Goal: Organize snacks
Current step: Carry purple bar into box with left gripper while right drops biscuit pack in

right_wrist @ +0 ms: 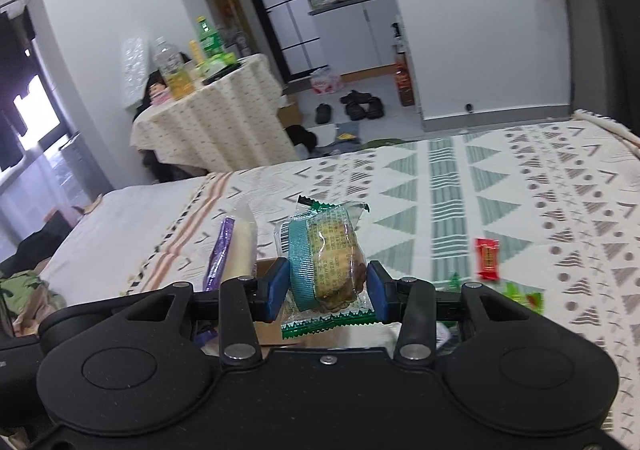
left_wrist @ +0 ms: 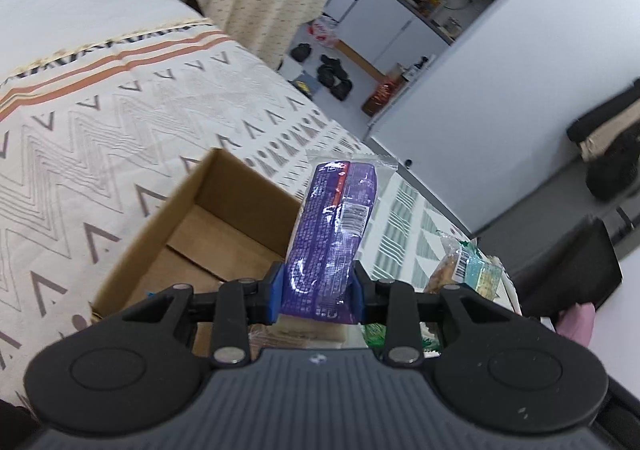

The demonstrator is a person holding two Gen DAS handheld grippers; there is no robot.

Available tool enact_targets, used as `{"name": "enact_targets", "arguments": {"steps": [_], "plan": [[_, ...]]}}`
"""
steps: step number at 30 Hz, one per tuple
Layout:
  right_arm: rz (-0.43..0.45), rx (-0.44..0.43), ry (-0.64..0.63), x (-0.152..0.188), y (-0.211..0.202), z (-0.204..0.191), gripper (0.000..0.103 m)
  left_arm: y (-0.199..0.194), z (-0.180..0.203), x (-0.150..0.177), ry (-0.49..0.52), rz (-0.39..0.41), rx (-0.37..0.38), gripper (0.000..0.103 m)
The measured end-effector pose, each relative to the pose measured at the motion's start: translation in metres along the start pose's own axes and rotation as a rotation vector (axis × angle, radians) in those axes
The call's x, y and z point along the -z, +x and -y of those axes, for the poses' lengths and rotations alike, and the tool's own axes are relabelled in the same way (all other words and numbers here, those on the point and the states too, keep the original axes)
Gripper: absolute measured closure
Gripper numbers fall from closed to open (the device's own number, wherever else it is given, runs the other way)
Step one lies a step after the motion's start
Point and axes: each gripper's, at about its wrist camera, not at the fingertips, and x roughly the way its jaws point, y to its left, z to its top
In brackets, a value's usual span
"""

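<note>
My left gripper (left_wrist: 318, 290) is shut on a purple snack packet (left_wrist: 336, 230), which stands up between the blue pads above the bed. An open cardboard box (left_wrist: 192, 238) lies just below and left of it. My right gripper (right_wrist: 327, 290) is shut on a clear-wrapped biscuit packet (right_wrist: 328, 254) with a teal band and green crimped ends. That biscuit packet (left_wrist: 464, 266) also shows at the right of the left wrist view. The purple packet (right_wrist: 232, 250) appears edge-on to the left in the right wrist view, with a corner of the cardboard box (right_wrist: 266, 268) beneath.
A patterned blanket (right_wrist: 520, 189) covers the bed. On it lie a small red candy (right_wrist: 487, 258) and green wrappers (right_wrist: 524, 296). A round table with a dotted cloth (right_wrist: 216, 121) holds bottles beyond the bed. Shoes (right_wrist: 360, 105) lie on the floor.
</note>
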Motion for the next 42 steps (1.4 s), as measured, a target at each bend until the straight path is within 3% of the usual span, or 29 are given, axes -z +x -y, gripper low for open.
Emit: {"name": "enact_targets", "arguments": {"steps": [18, 23, 27, 32, 37, 42], "plan": [[-0.093, -0.061, 0.049, 0.011, 0.065, -0.022, 0.061, 0.035, -0.05, -0.016, -0.173, -0.002, -0.139, 0.066], [-0.113, -0.078, 0.059, 0.01, 0.074, -0.023, 0.057, 0.037, -0.051, -0.016, -0.178, -0.01, -0.167, 0.048], [-0.105, -0.074, 0.074, 0.008, 0.067, -0.017, 0.044, 0.039, -0.048, -0.013, -0.17, -0.019, -0.191, 0.039], [-0.097, -0.028, 0.097, 0.01, 0.049, 0.003, 0.035, 0.04, -0.037, -0.008, -0.129, -0.025, -0.209, 0.018], [-0.089, 0.012, 0.118, 0.016, 0.026, 0.025, 0.027, 0.041, -0.018, 0.004, -0.061, -0.051, -0.2, 0.009], [-0.082, 0.052, 0.125, 0.018, 0.011, 0.042, 0.02, 0.043, 0.007, 0.018, 0.051, -0.091, -0.148, 0.009]]}}
